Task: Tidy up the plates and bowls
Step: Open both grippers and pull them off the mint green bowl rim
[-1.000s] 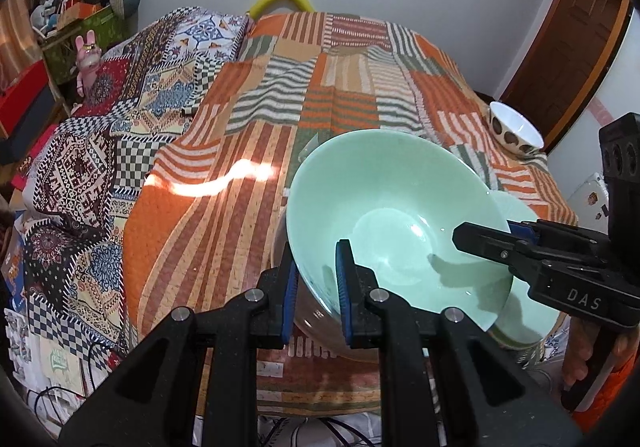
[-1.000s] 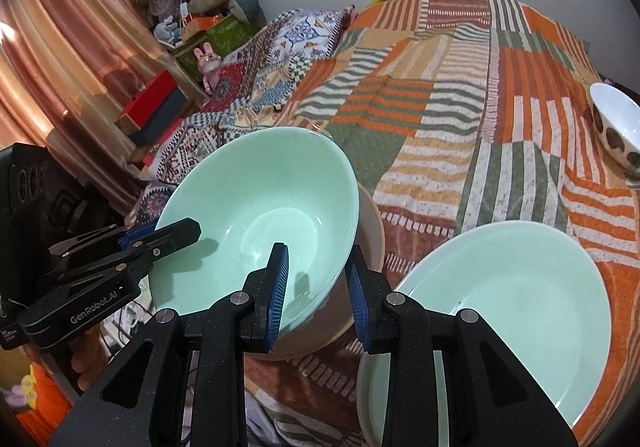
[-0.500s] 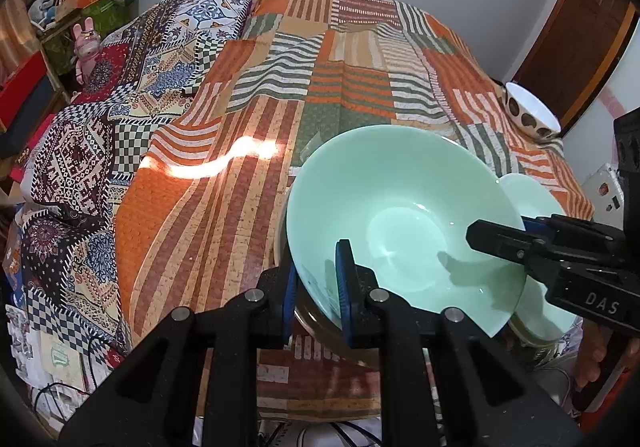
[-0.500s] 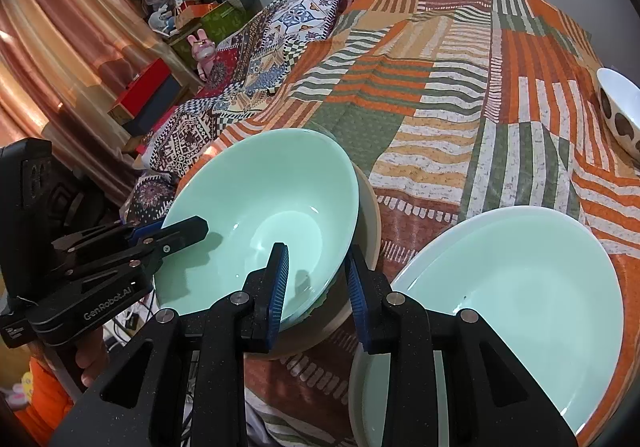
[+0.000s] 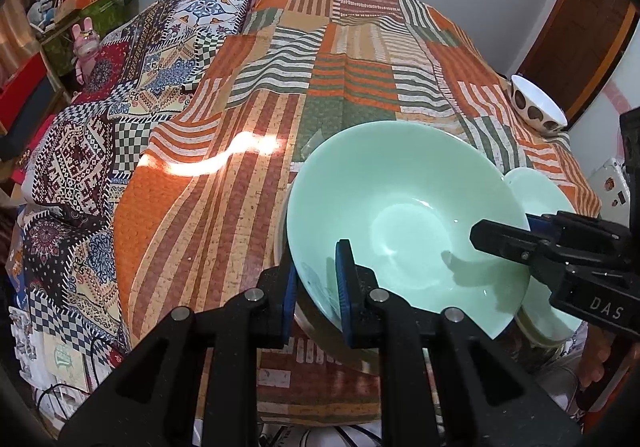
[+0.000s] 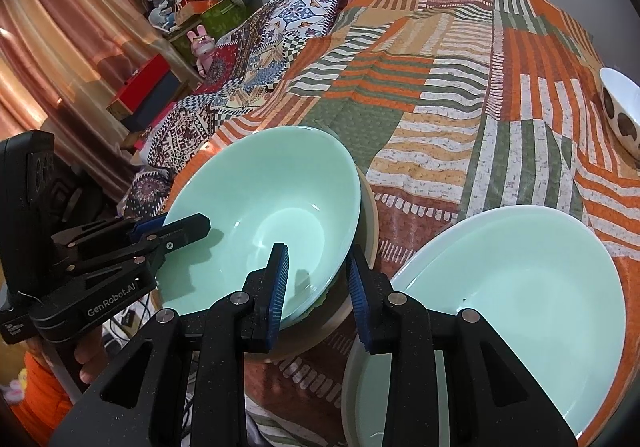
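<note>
A large mint green bowl [image 5: 404,223] [image 6: 260,215] sits nested in a beige bowl [image 6: 370,223] near the bed's front edge. My left gripper [image 5: 316,283] is shut on the green bowl's near-left rim, and it also shows in the right wrist view [image 6: 176,229]. My right gripper [image 6: 318,279] is shut on the opposite rim, and it also shows in the left wrist view [image 5: 520,235]. A stack of mint green plates [image 6: 516,287] lies just right of the bowls. A white bowl with brown spots [image 5: 536,109] [image 6: 622,111] stands at the far right.
A striped patchwork bedspread [image 5: 360,59] covers the bed. A patterned quilt [image 5: 120,87] hangs on its left side. Boxes and soft toys [image 5: 72,7] stand at the far left, and a wooden door [image 5: 580,27] is at the right.
The green bowl has come down with both grippers and now rests lower in the beige bowl. Both grippers keep their hold on its rim.
</note>
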Motion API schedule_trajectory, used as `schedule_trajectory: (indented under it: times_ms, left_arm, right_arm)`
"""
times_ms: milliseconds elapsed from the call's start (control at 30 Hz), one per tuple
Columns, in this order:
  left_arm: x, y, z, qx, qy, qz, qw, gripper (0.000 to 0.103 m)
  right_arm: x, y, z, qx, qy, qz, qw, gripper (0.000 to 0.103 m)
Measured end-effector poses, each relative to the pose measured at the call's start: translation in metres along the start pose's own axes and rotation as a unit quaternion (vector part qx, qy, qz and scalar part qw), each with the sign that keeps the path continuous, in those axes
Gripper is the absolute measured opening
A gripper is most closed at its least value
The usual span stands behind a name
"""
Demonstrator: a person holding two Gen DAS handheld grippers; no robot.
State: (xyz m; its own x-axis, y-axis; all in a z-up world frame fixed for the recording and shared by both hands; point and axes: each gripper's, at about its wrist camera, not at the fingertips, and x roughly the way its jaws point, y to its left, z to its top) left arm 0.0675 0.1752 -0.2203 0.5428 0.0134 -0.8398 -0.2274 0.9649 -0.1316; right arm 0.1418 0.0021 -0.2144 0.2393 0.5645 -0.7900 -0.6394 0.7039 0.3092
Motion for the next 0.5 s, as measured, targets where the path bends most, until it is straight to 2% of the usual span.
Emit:
schedule_trajectory:
  times_ms: [500]
  left_arm:
    - [0.0, -0.0049, -0.001, 0.007, 0.016, 0.001, 0.9998, 0.023]
  right_arm:
    - [-0.0005, 0.0002, 0.0007, -0.003, 0.009, 0.0, 1.0, 0.031]
